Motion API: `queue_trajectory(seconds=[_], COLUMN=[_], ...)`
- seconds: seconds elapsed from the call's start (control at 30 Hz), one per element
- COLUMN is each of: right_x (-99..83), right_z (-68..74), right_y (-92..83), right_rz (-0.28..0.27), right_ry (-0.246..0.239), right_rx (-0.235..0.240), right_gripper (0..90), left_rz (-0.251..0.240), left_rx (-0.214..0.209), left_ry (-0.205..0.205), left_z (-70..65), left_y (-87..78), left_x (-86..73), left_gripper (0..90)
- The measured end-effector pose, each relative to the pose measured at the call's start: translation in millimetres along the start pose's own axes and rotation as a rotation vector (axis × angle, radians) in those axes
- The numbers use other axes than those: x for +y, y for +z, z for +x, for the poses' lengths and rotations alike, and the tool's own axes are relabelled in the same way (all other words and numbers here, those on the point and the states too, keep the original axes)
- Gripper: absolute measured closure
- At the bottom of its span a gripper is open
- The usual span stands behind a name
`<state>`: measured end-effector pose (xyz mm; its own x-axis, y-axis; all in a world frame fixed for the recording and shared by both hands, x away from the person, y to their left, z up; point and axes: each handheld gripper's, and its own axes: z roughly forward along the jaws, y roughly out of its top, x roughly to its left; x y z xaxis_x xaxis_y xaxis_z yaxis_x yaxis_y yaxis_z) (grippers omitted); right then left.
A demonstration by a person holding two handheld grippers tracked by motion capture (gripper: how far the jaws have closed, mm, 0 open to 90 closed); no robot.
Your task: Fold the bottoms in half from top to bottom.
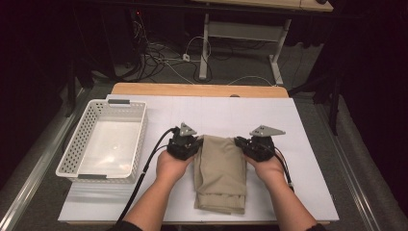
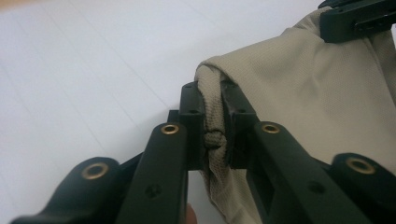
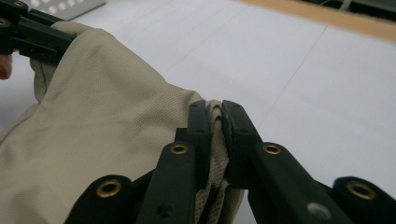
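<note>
Cloth [image 1: 219, 173] pinched at both far corners: left gripper [image 2: 212, 116] and right gripper [image 3: 215, 126] each clamped tight on fabric, equally near. Its long axis runs back toward the person on the white table [image 1: 298, 144], basket [image 1: 82, 139] lying off left.

I find no writing, label, brand, number or sign that I can read in any of these views. The folded beige cloth [image 1: 220, 174] in the lower middle of the high view is plain fabric with no print or tag showing. The white basket [image 1: 107, 140] at the left of that view bears no lettering that I can make out. The white table [image 1: 308, 144] surface is unmarked apart from faint seams. In my two gripper views the black parts show brass rivets and screw holes, with no markings on them.
</note>
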<state>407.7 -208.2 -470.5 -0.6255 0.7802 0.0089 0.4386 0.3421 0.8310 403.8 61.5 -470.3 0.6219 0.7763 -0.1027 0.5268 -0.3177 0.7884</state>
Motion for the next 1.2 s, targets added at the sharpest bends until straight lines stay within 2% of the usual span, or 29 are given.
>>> queue_trajectory(seconds=[0.03, 0.07, 0.1, 0.13, 0.17, 0.2, 0.23, 0.3, 0.33, 0.37, 0.4, 0.43, 0.47, 0.5, 0.53, 0.63, 0.73, 0.83, 0.93, 1.03, 1.07, 1.1, 1.13, 1.17, 1.2], right_x=[7.9, 7.9, 9.7, 9.5, 9.5, 6.5, 6.5, 0.9, -7.6, -13.2, -13.2, -19.7, -34.7, -34.7, -51.2, -74.8, -91.2, -96.0, -98.6, -99.7, -100.6, -101.0, -101.0, -100.2, -100.2], right_z=[-7.8, -7.8, -12.9, -14.2, -14.2, -13.3, -13.3, -8.4, -0.4, 4.4, 4.4, 10.2, 23.9, 23.9, 36.1, 47.5, 51.2, 51.4, 53.5, 54.4, 55.4, 55.9, 55.9, 55.9, 55.9], right_y=[7.8, 7.8, 12.8, 12.2, 12.2, 6.8, 6.8, -1.7, -13.1, -19.1, -19.1, -25.2, -36.4, -36.4, -46.1, -53.9, -56.9, -58.3, -60.1, -60.2, -61.0, -61.9, -61.9, -66.5, -66.5], right_rz=[0.006, 0.006, 0.02, 0.02, 0.02, 0.022, 0.022, 0.027, 0.02, 0.018, 0.018, 0.02, 0.039, 0.039, 0.05, 0.075, 0.092, 0.104, 0.106, 0.114, 0.118, 0.116, 0.116, 0.1, 0.1], right_ry=[0.017, 0.017, 0.03, 0.041, 0.041, 0.042, 0.042, 0.016, 0.007, -0.003, -0.003, -0.01, -0.043, -0.043, -0.049, -0.022, 0.008, 0.04, 0.04, 0.048, 0.039, 0.03, 0.03, 0.011, 0.011], right_rx=[-0.003, -0.003, -0.021, -0.027, -0.027, -0.018, -0.018, -0.018, 0.0, 0.007, 0.007, 0.016, 0.023, 0.023, 0.044, 0.072, 0.093, 0.116, 0.13, 0.141, 0.154, 0.161, 0.161, 0.153, 0.153], right_gripper=[77.7, 77.7, 61.5, 57.1, 57.1, 55.1, 55.1, 54.6, 55.3, 55.7, 55.7, 56.4, 57.8, 57.8, 60.3, 61.3, 60.4, 56.2, 56.6, 60.2, 72.0, 79.1, 79.1, 84.9, 84.9], left_rz=[-0.007, -0.007, 0.0, 0.0, 0.013, 0.017, 0.017, 0.016, 0.014, 0.014, 0.013, 0.007, 0.0, 0.0, 0.014, 0.04, 0.063, 0.075, 0.084, 0.064, 0.049, 0.043, 0.043, 0.039, 0.031], left_rx=[0.017, 0.017, 0.018, 0.018, 0.026, -0.002, -0.002, -0.051, -0.101, -0.101, -0.125, -0.142, -0.173, -0.173, -0.195, -0.211, -0.221, -0.218, -0.211, -0.221, -0.228, -0.23, -0.23, -0.235, -0.243], left_ry=[-0.04, -0.04, -0.064, -0.064, -0.05, -0.025, -0.025, -0.014, 0.008, 0.008, 0.016, 0.027, 0.058, 0.058, 0.088, 0.104, 0.109, 0.118, 0.132, 0.11, 0.103, 0.104, 0.104, 0.107, 0.107], left_z=[5.2, 5.2, 9.3, 9.3, 8.7, 4.7, 4.7, -2.3, -11.8, -11.8, -17.1, -23.0, -35.6, -35.6, -44.0, -50.5, -53.5, -56.9, -57.1, -55.0, -55.4, -56.4, -56.4, -57.3, -58.1], left_y=[0.9, 0.9, -3.5, -3.5, -6.5, -14.2, -14.2, -22.5, -31.1, -31.1, -35.1, -38.8, -43.9, -43.9, -43.8, -41.8, -39.5, -39.5, -41.0, -43.5, -45.0, -45.7, -45.7, -46.8, -48.5], left_x=[4.9, 4.9, 4.9, 4.9, 3.2, -4.0, -4.0, -14.0, -26.7, -26.7, -33.6, -41.3, -55.8, -55.8, -66.5, -74.5, -85.2, -92.9, -97.6, -96.8, -94.8, -93.5, -93.5, -91.9, -90.1], left_gripper=[61.4, 54.7, 50.1, 46.4, 46.4, 45.3, 45.3, 45.3, 45.4, 45.4, 45.4, 45.4, 47.1, 47.9, 49.4, 54.9, 65.0, 71.6, 77.5, 81.1, 81.6, 81.6, 81.7, 81.7, 81.7])
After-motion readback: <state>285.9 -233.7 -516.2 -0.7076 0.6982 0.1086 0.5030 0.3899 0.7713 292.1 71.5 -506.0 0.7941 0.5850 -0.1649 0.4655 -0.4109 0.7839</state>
